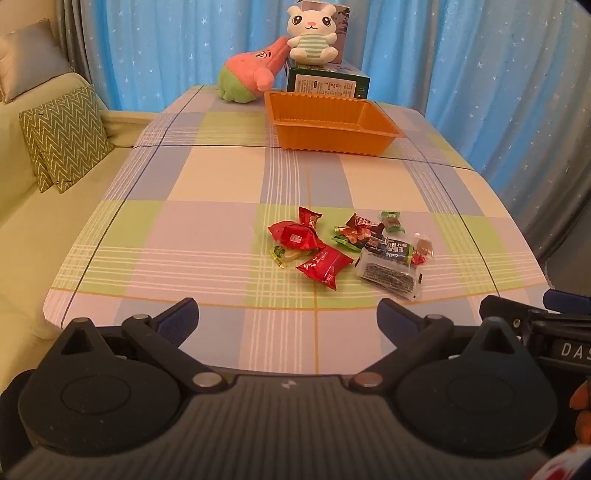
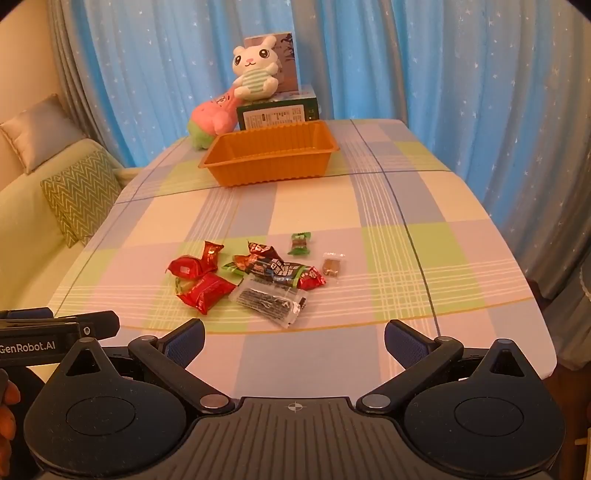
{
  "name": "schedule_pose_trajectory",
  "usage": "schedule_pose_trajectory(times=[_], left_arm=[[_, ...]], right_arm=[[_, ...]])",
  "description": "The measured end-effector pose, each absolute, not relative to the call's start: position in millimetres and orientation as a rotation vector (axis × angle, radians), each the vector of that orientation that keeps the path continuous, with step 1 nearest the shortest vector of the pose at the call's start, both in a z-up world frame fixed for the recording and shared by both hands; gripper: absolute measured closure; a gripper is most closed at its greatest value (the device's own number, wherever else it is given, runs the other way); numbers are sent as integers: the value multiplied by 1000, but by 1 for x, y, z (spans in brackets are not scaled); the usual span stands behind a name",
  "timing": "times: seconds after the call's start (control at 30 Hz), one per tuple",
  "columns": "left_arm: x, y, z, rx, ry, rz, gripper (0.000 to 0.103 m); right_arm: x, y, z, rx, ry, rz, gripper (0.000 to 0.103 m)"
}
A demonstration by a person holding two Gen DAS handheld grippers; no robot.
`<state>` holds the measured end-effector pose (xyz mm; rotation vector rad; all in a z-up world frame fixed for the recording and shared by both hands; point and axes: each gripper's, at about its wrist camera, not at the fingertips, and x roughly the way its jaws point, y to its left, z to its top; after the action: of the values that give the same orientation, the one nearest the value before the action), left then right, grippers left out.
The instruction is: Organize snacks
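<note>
Both the left gripper and right gripper hang spread and empty; the overlapping crinkly foil-wrapped snacks risk a double pick, far from the ribbed orange plastic tray.

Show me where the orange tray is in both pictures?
Left wrist view: the orange tray sits upper middle, a bit right, beyond the snacks.
Right wrist view: the orange tray sits upper middle, a bit left.
Shared landmark: the white bunny toy sits on boxes just behind it.
</note>
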<state>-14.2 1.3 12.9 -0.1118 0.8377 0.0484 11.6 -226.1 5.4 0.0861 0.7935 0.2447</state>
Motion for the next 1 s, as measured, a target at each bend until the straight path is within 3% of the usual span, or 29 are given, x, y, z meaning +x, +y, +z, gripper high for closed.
schedule_pose_trajectory(times=[1.0], left_arm=[[-14, 1, 16, -116, 838, 38, 1]], right_arm=[[15, -226, 5, 86, 801, 237, 0]])
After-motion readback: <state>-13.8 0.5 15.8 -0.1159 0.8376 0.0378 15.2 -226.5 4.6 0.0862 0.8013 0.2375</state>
